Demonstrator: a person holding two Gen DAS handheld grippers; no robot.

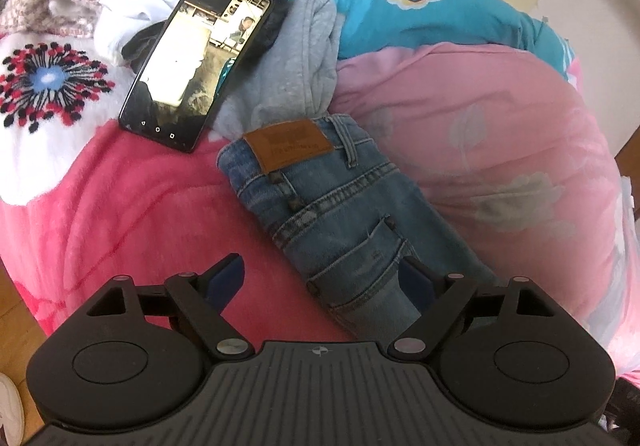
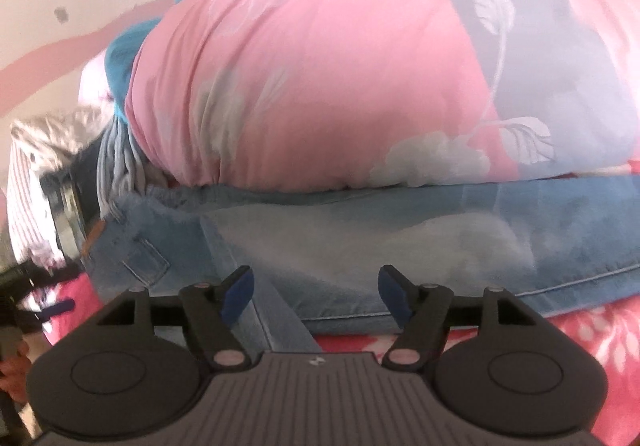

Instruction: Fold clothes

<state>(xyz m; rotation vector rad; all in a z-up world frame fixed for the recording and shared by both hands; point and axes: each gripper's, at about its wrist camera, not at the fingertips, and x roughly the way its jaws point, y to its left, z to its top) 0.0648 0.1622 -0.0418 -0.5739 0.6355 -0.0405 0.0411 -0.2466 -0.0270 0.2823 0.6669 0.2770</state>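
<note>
Blue jeans [image 1: 340, 206] lie folded lengthwise on a pink fleece blanket [image 1: 140, 206], with their brown leather patch [image 1: 288, 144] facing up. My left gripper [image 1: 322, 274] is open low over the seat of the jeans; its right finger [image 1: 416, 282] is over the denim and its left finger over the blanket. In the right wrist view the jeans [image 2: 360, 230] stretch across the frame, tucked against a pink quilt [image 2: 320, 66]. My right gripper [image 2: 316, 286] is open just above the near edge of the denim, and its pads press on nothing.
A phone [image 1: 200, 54] with its screen lit rests on a grey garment [image 1: 304, 58] beyond the jeans. Behind it is a pile of white and dark clothes [image 1: 132, 6]. A bulky pink quilt [image 1: 480, 150] and a turquoise blanket [image 1: 400, 6] fill the right. Wooden floor [image 1: 20, 306] shows at left.
</note>
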